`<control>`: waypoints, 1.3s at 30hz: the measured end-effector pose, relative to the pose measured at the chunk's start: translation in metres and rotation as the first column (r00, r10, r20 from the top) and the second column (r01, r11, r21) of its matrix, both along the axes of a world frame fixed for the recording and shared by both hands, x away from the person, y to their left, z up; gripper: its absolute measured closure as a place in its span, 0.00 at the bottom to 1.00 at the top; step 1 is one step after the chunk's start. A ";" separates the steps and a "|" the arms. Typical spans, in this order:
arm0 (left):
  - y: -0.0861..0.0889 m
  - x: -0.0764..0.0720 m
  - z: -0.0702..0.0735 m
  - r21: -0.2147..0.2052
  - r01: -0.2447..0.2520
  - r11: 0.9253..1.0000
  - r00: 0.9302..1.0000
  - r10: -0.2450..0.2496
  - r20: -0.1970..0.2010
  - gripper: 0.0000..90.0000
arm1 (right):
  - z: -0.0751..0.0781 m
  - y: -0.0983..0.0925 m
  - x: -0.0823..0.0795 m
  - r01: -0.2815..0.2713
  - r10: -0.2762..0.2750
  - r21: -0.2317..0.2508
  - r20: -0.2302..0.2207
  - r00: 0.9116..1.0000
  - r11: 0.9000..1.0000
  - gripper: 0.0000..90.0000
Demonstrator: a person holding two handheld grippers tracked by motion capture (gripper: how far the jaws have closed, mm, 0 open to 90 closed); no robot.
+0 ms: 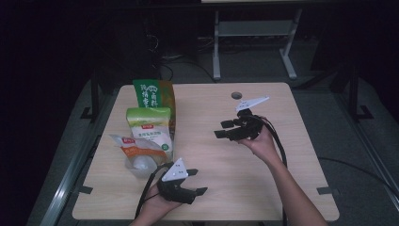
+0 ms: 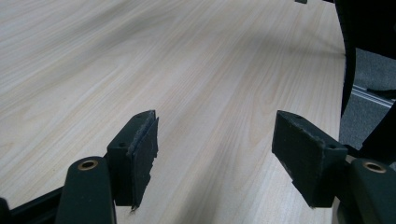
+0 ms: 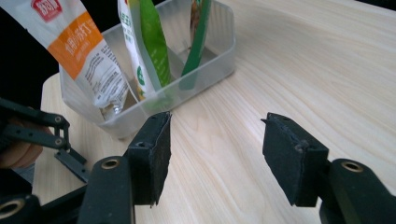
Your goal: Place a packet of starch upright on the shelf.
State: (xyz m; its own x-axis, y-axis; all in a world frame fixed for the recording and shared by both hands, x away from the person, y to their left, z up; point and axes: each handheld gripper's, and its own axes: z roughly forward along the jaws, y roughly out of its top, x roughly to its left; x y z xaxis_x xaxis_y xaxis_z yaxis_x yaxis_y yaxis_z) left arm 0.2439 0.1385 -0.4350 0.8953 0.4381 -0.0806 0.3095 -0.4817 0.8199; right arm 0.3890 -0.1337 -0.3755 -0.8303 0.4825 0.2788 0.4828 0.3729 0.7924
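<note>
From above, the left gripper point(image 1: 190, 181) and right gripper point(image 1: 225, 129) rest on the pale woodgrain table point(image 1: 263, 165), jaws apart and empty.

The left gripper view shows felt-padded jaws spread over bare wood.

In the right gripper view, beyond the parted, empty jaws, a frosted plastic bin point(image 3: 212, 63) holds three upright food pouches point(image 3: 149, 46).

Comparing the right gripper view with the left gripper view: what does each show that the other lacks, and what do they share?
Right gripper view: a clear plastic bin holding upright food pouches, the nearest white and orange, two green ones behind it, plus part of the other claw at the left edge. Left gripper view: bare tabletop running to its far edge, with dark floor beyond at the right. Both share the light wood table and an open pair of black jaws with nothing between them.
</note>
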 end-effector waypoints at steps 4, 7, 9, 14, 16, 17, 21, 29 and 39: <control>0.000 0.000 -0.001 -0.007 -0.003 1.000 1.000 0.003 -0.005 0.35 | -0.001 -0.005 -0.003 0.004 -0.004 0.000 -0.005 1.000 1.000 0.45; 0.000 0.000 0.000 -0.006 -0.005 1.000 1.000 0.005 -0.008 0.35 | -0.001 -0.010 -0.008 0.009 -0.009 -0.006 -0.008 1.000 1.000 0.44; 0.001 0.001 0.000 -0.004 -0.005 1.000 1.000 0.005 -0.009 0.35 | -0.002 -0.014 -0.010 0.012 -0.012 -0.012 -0.003 1.000 1.000 0.44; 0.001 0.001 0.000 -0.004 -0.002 1.000 1.000 0.002 -0.005 0.34 | -0.007 -0.026 -0.015 0.033 -0.033 -0.014 -0.021 0.999 0.999 0.43; 0.000 0.001 0.000 -0.005 -0.002 1.000 1.000 0.002 -0.003 0.34 | -0.009 -0.030 -0.017 0.038 -0.038 -0.017 -0.027 0.999 0.999 0.43; 0.000 0.001 0.000 -0.004 -0.003 1.000 1.000 0.003 -0.005 0.34 | -0.011 -0.033 -0.018 0.040 -0.041 -0.018 -0.027 0.999 0.999 0.43; 0.001 0.001 0.000 -0.005 -0.002 1.000 1.000 0.002 -0.003 0.35 | -0.016 -0.039 -0.021 0.054 -0.055 -0.017 -0.042 0.998 0.998 0.43; 0.000 0.000 0.000 -0.012 -0.005 1.000 1.000 0.005 -0.009 0.34 | -0.027 -0.052 -0.031 0.067 -0.068 -0.020 -0.059 0.996 0.998 0.42; 0.001 0.000 0.000 -0.003 -0.003 1.000 1.000 0.003 -0.009 0.35 | -0.039 -0.065 -0.042 0.086 -0.088 -0.022 -0.079 0.993 0.996 0.42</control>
State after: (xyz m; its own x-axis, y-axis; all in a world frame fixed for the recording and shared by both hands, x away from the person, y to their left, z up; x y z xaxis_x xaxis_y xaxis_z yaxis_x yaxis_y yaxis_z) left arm 0.2437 0.1395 -0.4353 0.8933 0.4403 -0.0902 0.3183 -0.4781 0.8186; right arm 0.3472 -0.1988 -0.4140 -0.7604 0.5575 0.3332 0.5757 0.3410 0.7432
